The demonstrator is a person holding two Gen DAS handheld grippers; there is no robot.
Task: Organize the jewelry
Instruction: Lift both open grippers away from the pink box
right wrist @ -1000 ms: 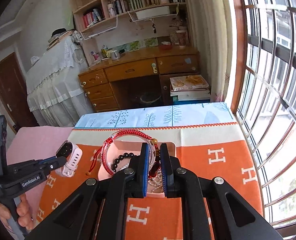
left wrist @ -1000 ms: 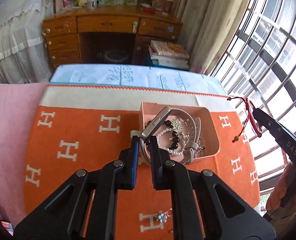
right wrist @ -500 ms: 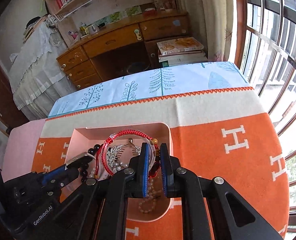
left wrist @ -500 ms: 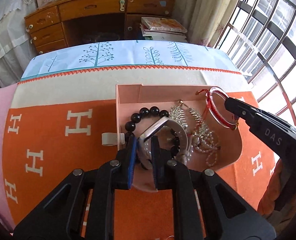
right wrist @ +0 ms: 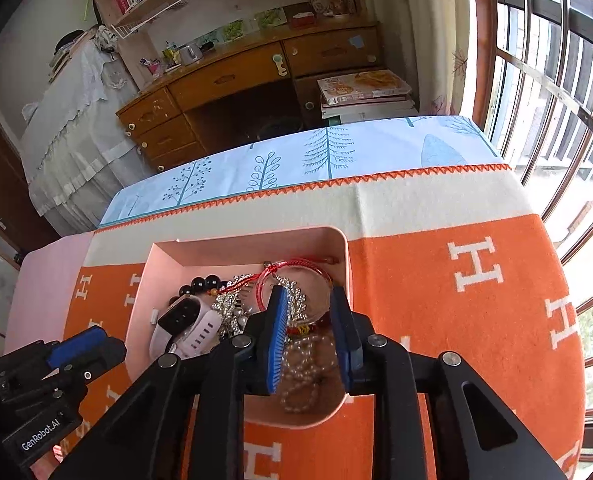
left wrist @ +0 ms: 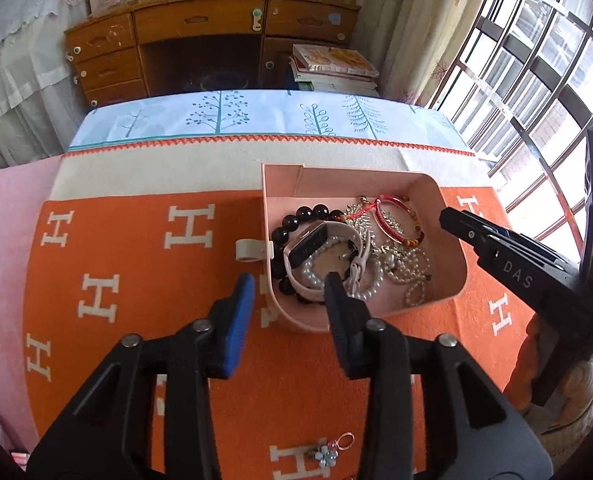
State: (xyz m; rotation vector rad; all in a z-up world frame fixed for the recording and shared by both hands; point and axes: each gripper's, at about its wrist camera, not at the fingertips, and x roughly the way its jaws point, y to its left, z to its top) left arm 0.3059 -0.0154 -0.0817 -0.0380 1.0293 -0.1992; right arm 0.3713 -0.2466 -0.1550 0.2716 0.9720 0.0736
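Jewelry lies heaped in a pink tray [left wrist: 450, 216] that sits on an orange blanket [left wrist: 136, 264] patterned with white H letters, spread over the table. In the tray, a white-strapped smartwatch [left wrist: 316, 252] rests on a string of pearls [left wrist: 400, 268] and a black bead bracelet [left wrist: 296, 220], with a red cord bracelet [left wrist: 392, 214] toward the far right corner beside a silver brooch, whose details are hard to make out. A small flower charm [left wrist: 328, 450] lies alone on the blanket, well apart from the tray and near the camera.

Left hand-held gripper [left wrist: 288, 292] hovers over the tray's near left edge; its jaws are opening and nothing is between them, the watch lying free just beyond its right pad. Right hand-held gripper [right wrist: 308, 320] is low over the tray, its jaws also opening; the red cord bracelet lies under and between the pads, apparently released, not pinched.

The risk, as I judge it, is snagging: the cord's loose tails or the pearl strand could catch on a ridged pad as either gripper lifts away, dragging pieces back out or tangling the pile further. The left pad is close to the tray wall and could nudge or tip the light tray. The stray charm could easily be overlooked
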